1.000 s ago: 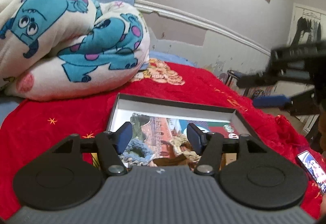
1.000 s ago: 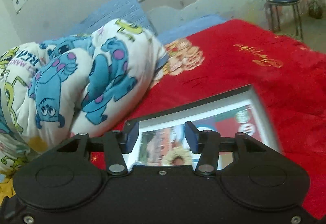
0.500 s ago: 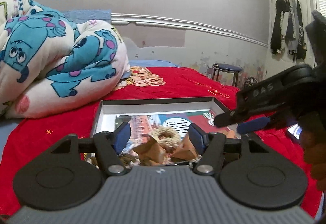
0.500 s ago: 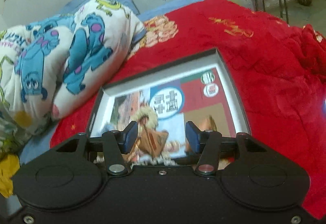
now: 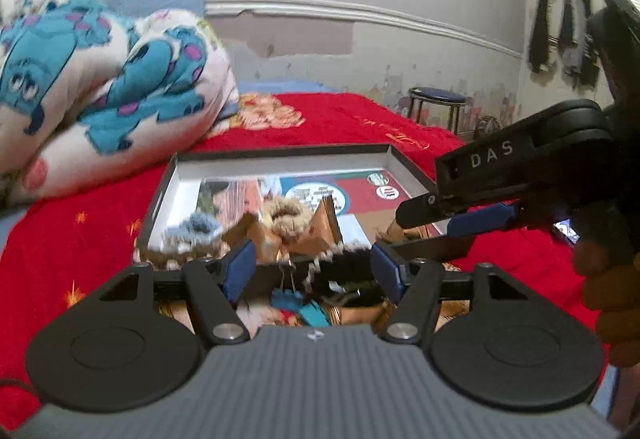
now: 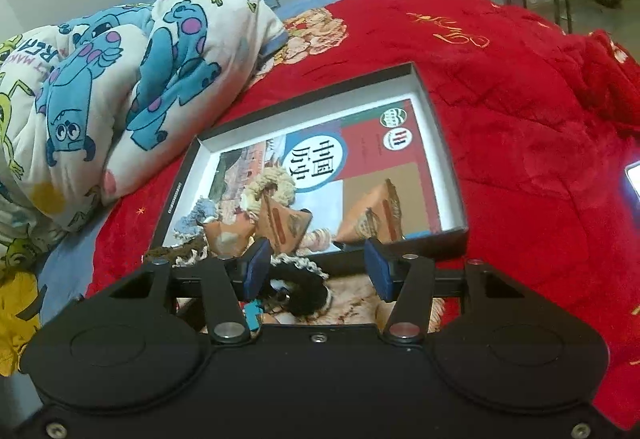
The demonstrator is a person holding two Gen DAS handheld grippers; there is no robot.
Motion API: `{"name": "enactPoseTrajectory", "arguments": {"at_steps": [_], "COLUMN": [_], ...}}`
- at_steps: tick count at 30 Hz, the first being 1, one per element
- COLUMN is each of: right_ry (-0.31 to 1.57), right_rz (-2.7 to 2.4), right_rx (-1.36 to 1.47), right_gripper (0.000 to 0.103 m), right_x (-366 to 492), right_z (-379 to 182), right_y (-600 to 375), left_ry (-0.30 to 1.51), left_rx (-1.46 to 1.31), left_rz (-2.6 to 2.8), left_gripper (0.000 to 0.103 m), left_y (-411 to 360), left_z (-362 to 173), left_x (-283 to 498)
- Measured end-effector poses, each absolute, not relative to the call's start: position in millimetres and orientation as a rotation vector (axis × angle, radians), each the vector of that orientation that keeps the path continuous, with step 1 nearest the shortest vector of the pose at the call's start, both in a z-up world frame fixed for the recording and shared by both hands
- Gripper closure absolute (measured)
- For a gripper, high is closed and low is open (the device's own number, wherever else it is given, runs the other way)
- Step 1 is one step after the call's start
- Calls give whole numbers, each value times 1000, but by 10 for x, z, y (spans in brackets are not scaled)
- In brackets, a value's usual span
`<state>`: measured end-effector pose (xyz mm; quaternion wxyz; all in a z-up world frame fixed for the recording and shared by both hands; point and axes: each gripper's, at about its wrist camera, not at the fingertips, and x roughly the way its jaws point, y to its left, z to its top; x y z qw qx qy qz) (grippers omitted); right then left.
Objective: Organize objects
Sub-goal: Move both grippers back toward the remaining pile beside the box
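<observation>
Left wrist view: shallow black box (image 5: 168,179) w/ white inner walls lies on a red blanket (image 5: 100,207) on the bed, a printed book cover flat in its bottom. All places below are given rel. to this box.

Inside, toward its near end: a beige scrunchie (image 5: 286,211), a blue-grey scrunchie (image 5: 198,229) to its left, and brown wedge-shaped packets (image 5: 324,223) lying among them. Just outside the near edge, on the blanket: a black fuzzy scrunchie w/ pale trim (image 5: 344,271) and a teal item (image 5: 304,309), blurred.

Left claw (image 5: 312,271) hangs over that near edge, released, blue pads apart, nothing clamped; the black scrunchie sits in the gap but isn't pressed. Right claw (image 5: 452,215) reaches in from the box's right side over its near right corner, also released, nothing between its fingers. A hand (image 5: 612,303) shows at the far right behind it.

Right wrist view: same black scrunchie (image 6: 298,285) below the gap, right claw (image 6: 314,271) slack above it.

Around: rolled cartoon-print quilt (image 5: 100,87) beyond the box's left far corner, close by. Stool (image 5: 438,103) stands past the bed, well beyond the far right. Lit phone (image 6: 632,183) on the blanket, right of the box.
</observation>
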<state>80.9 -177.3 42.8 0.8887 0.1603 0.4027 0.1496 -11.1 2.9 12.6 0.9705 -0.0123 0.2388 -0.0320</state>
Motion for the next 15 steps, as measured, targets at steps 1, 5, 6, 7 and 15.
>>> {"name": "enactPoseTrajectory", "arguments": {"at_steps": [1, 5, 6, 7, 15], "right_ry": [834, 831, 845, 865, 898], "right_rz": [311, 291, 278, 271, 279], "right_rx": [329, 311, 306, 305, 292], "right_gripper": [53, 53, 53, 53, 53], "right_x": [791, 748, 750, 751, 756], "right_z": [423, 362, 324, 272, 126], "right_y": [-1788, -1845, -1850, -1858, -1828], "left_ry": [489, 464, 457, 458, 528], "left_rx": [-38, -27, -16, -11, -25], "left_rz": [-54, -33, -29, -28, -69], "left_gripper": [27, 27, 27, 27, 27], "left_y": [12, -123, -167, -207, -445], "left_z": [126, 133, 128, 122, 2], "left_x": [-140, -295, -331, -360, -512]}}
